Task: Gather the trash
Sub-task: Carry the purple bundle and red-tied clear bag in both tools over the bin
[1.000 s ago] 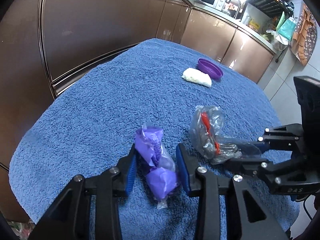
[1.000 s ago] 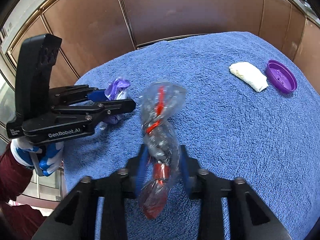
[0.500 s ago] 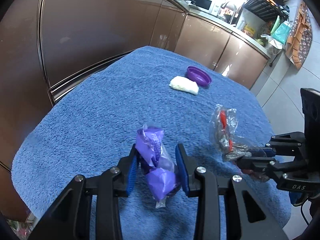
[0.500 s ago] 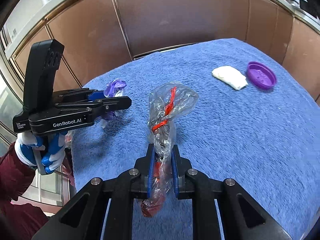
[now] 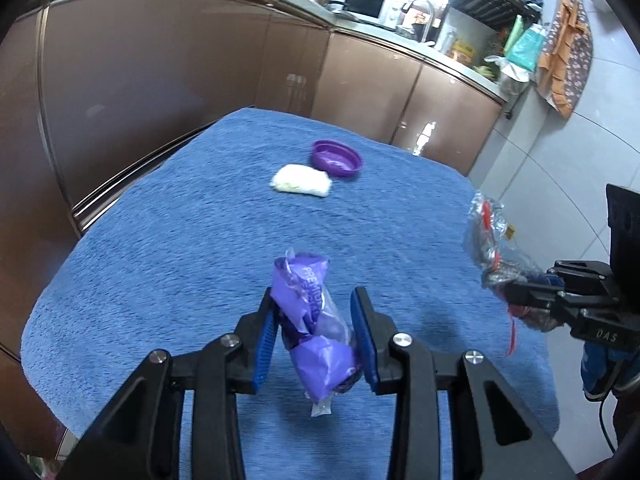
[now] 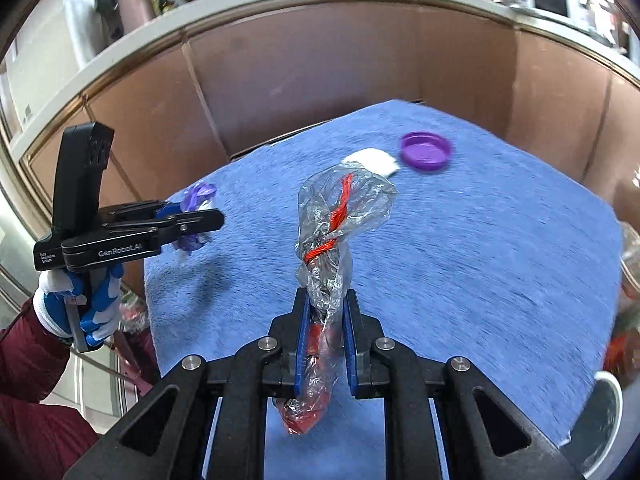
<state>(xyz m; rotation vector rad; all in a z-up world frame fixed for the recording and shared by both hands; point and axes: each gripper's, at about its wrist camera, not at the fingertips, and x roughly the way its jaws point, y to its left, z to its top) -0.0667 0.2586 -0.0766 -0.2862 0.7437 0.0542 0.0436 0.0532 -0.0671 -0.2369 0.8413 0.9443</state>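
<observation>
My left gripper (image 5: 316, 300) is shut on a crumpled purple wrapper (image 5: 308, 320), held above the blue towel (image 5: 200, 248) that covers the table. My right gripper (image 6: 326, 304) is shut on a clear plastic wrapper with red print (image 6: 340, 216), also lifted off the towel. In the left wrist view the right gripper (image 5: 508, 286) hangs at the right edge with its clear wrapper (image 5: 488, 236). The right wrist view shows the left gripper (image 6: 204, 212) at the left with the purple wrapper (image 6: 196, 196). A white crumpled tissue (image 5: 301, 180) and a purple lid (image 5: 336, 159) lie at the far end.
Brown cabinet doors (image 5: 160, 80) wrap around the table's far and left sides. A kitchen counter with a microwave (image 5: 366, 2) runs behind. A white container rim (image 6: 608, 412) shows at the lower right in the right wrist view. A gloved hand (image 6: 80, 300) holds the left gripper.
Both grippers have risen from the towel with their wrappers. The right gripper has tightened on the clear wrapper and swung out toward the table's right edge.
</observation>
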